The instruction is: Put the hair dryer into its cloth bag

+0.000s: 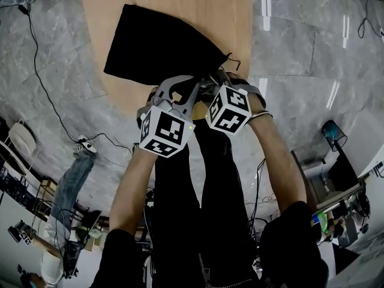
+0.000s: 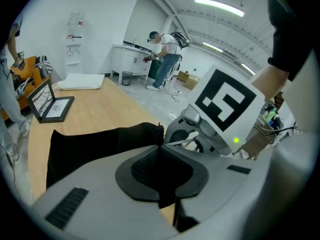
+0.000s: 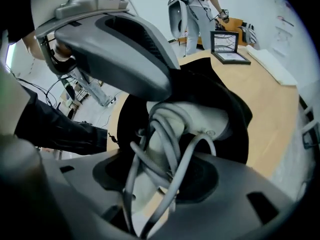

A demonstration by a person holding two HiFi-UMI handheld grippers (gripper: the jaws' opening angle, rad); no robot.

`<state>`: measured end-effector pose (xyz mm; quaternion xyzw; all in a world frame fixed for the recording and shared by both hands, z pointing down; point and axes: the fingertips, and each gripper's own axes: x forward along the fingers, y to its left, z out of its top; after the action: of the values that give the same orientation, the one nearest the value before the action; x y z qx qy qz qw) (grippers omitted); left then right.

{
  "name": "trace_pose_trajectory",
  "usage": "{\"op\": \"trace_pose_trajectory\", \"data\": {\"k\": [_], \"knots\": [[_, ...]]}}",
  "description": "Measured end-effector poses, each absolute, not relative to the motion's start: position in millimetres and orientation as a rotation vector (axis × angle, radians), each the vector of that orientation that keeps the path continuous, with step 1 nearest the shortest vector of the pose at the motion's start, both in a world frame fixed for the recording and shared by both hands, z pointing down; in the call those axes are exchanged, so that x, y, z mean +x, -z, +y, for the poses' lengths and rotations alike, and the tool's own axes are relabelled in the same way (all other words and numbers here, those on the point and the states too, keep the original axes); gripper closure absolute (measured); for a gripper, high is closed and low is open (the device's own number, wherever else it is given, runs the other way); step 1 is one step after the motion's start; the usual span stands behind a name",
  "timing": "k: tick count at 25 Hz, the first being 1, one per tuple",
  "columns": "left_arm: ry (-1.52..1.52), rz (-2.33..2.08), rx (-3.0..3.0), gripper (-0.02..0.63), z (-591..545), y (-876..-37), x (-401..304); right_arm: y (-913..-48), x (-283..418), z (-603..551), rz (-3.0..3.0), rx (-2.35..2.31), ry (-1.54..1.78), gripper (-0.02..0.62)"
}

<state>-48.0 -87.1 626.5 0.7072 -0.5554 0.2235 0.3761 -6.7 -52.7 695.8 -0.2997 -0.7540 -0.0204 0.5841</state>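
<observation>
The only print to be seen is the black-and-white square markers on the cube of the left tongs and the cube of the right tongs. The black cloth bag lies on the wooden bench, its mouth at the near edge where both tongs meet. The left tongs are pinched nearly closed on the rim of the bag. The right tongs stand wide around the handle of the white hair dryer and its looped grey cord, gripping them. The dryer's head sits inside the dark mouth of the bag, just beside the left tongs.
</observation>
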Motion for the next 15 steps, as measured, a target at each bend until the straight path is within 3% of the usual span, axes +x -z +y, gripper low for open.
{"op": "trace_pose_trajectory", "data": {"k": [15], "knots": [[-0.517,-1.425,1.829,0.583,-83,-622,-35,-718,-17,-49,-1.912,-0.684,0.081,0.348]]}}
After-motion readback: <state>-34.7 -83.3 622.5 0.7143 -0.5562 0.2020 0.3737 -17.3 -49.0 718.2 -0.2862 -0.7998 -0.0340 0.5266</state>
